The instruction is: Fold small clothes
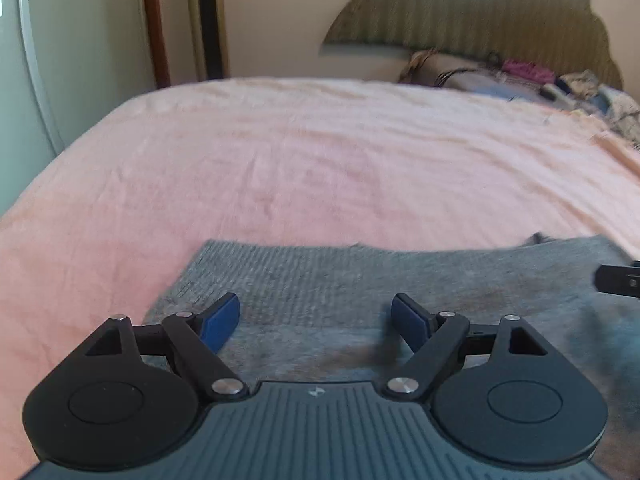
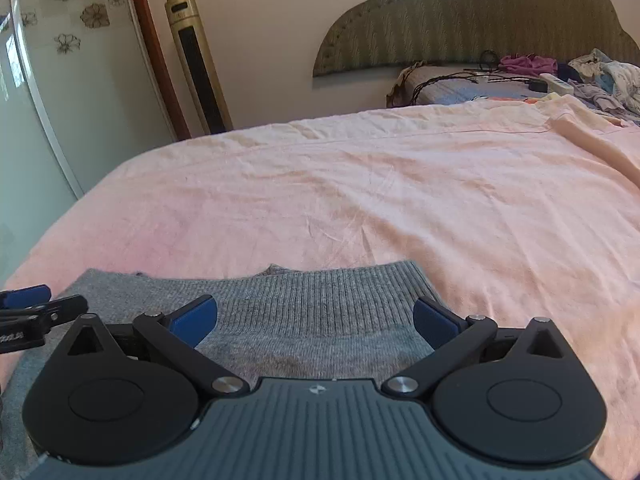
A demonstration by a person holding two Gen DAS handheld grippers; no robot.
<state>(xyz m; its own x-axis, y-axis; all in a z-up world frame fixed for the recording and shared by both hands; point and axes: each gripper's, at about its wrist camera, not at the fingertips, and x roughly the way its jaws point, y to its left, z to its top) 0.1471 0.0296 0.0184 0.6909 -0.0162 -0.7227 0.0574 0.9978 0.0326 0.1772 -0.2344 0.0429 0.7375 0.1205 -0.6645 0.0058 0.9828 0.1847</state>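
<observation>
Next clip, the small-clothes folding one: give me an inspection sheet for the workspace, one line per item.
Surface: pink terry bedspread, lightly creased.
Job's things: grey knitted garment lying flat, ribbed band at its far edge.
Clutter: heap of loose clothes by the headboard.
Grippers: left tool and right tool both open over the garment, nothing held.
Cables: dark cords near the headboard.
Surroundings: padded green headboard, gold tower fan, white wardrobe door.

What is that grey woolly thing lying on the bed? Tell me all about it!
It is a grey knitted garment, soft and woolly-looking, lying flat on the pink bedcover. A ribbed band runs along its far edge. It looks smoothed out or folded. Both open grippers, left and right, hover above it; nothing is gripping it.
</observation>
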